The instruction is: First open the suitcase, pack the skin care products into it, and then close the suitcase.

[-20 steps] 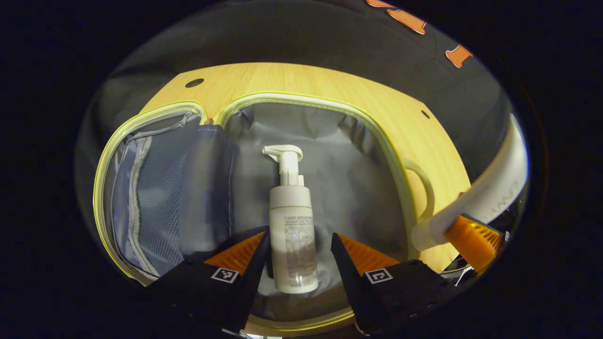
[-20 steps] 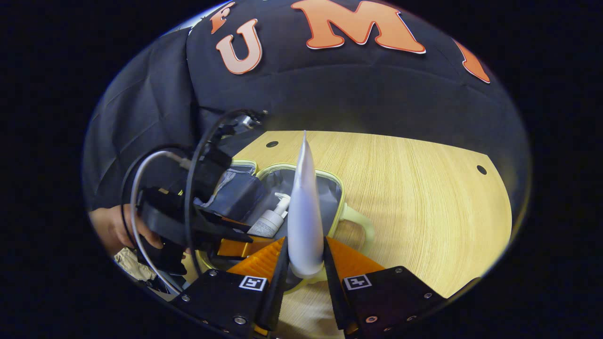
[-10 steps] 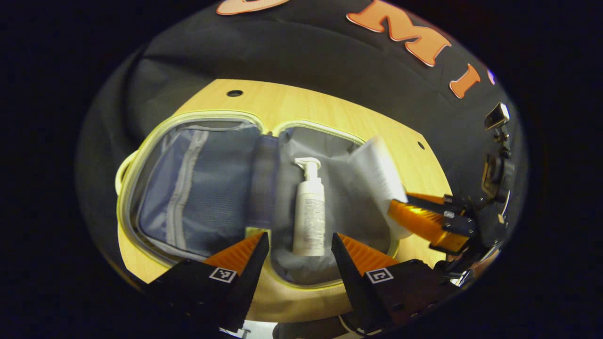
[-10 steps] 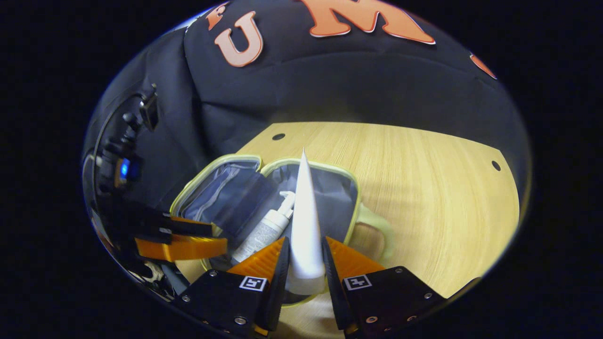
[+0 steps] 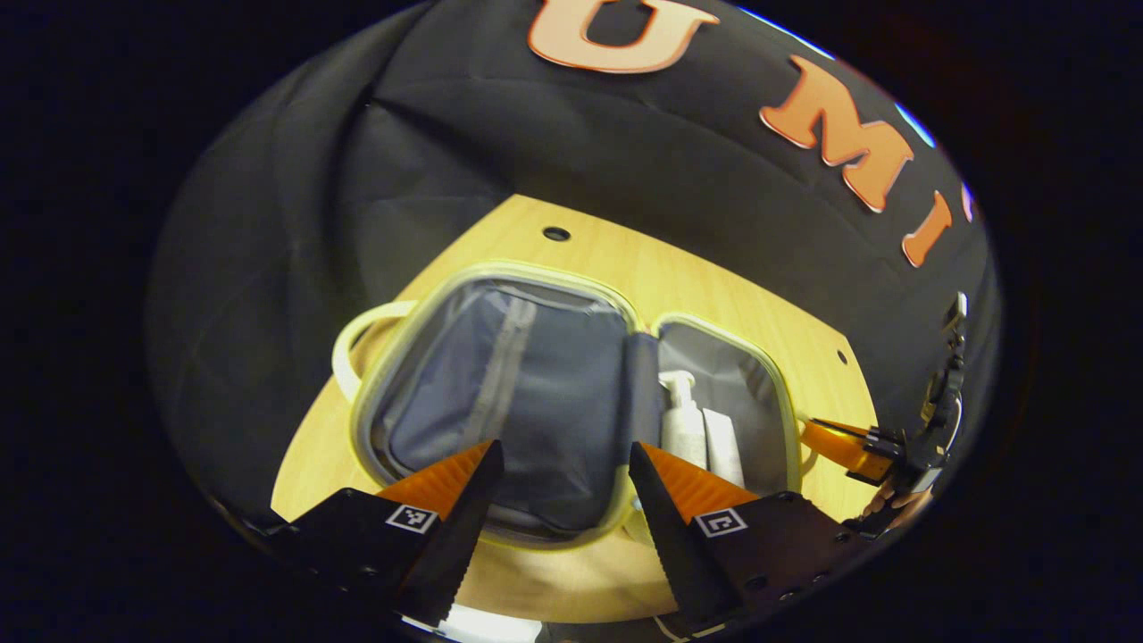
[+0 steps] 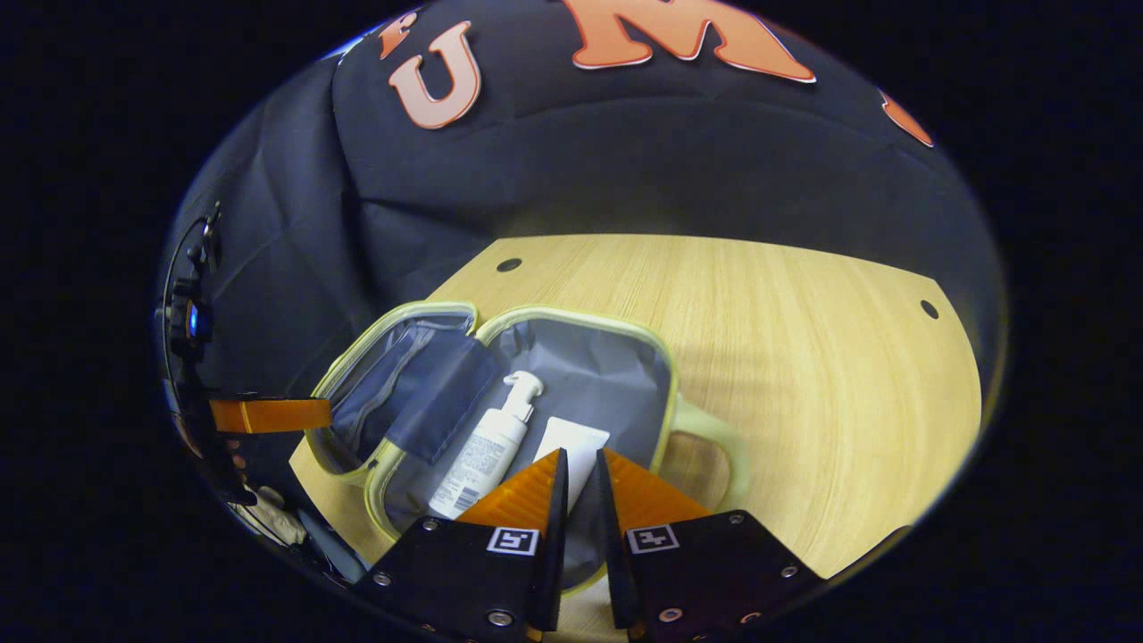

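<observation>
Lying flat on the wooden table (image 6: 804, 357), the suitcase (image 6: 665, 393) is open, both halves spread; it is a small soft case with a pale yellow-green zip rim and grey lining. Left half, seen from the left gripper view, carries a mesh zip pocket (image 5: 500, 384). Right half holds the two skin care products side by side: a white pump bottle (image 6: 482, 446) and a white tube (image 6: 571, 446), touching or nearly so.

Right gripper (image 6: 576, 487): jaws close together above the tube's near end, a narrow gap between them. Whether they pinch the tube cannot be told; the tube looks to rest on the lining.

Left gripper (image 5: 561, 482): jaws wide apart, nothing between them, hovering near the front rim of the mesh-pocket half.

Handling judgement: packing looks done, closing is left. The case is fabric, light and floppy, so a lifted half will likely sag and drag rather than swing as a stiff lid. Best hold seems the firm zip rim, or the looped handle (image 5: 357, 335) at that half's outer edge. Risk: bottle and tube are smooth and may slide when the halves fold.
</observation>
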### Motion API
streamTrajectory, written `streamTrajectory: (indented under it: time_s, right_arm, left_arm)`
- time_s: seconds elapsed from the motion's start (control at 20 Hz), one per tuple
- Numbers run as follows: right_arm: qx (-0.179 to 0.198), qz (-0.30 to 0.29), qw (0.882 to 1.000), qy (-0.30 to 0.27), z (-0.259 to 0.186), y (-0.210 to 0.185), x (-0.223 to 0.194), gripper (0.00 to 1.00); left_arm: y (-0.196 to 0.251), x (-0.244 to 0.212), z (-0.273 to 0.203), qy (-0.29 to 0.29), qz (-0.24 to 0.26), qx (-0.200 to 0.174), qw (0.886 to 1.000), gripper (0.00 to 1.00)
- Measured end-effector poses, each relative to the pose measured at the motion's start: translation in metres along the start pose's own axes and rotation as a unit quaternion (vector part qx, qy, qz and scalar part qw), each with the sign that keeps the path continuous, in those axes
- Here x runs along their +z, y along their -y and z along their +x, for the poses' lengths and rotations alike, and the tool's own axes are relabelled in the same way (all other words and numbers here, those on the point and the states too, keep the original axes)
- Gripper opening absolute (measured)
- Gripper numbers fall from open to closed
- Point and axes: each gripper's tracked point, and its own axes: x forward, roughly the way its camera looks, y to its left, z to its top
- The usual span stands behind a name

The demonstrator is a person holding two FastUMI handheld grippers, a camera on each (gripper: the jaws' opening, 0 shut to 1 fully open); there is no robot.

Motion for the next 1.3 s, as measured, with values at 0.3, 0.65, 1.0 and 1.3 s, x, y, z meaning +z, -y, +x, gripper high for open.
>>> streamTrajectory:
  time_s: [0.3,0.65,1.0,1.3]
  right_arm:
    - [-0.053,-0.013,0.996,0.069,-0.039,0.032,0.053,0.16]
    - [-0.085,-0.034,0.989,0.114,-0.079,0.046,0.089,0.54]
    - [-0.091,-0.048,0.985,0.136,-0.101,0.042,0.106,0.67]
    - [-0.109,-0.056,0.982,0.142,-0.115,0.048,0.108,0.7]
  left_arm:
    - [-0.073,0.033,-0.004,0.027,-0.048,0.043,0.998,0.89]
    - [-0.143,0.053,0.014,0.053,-0.198,0.021,0.978,0.9]
    - [-0.175,0.047,0.051,0.047,-0.35,-0.048,0.934,0.89]
    - [-0.184,0.047,0.061,0.055,-0.403,-0.103,0.908,0.56]
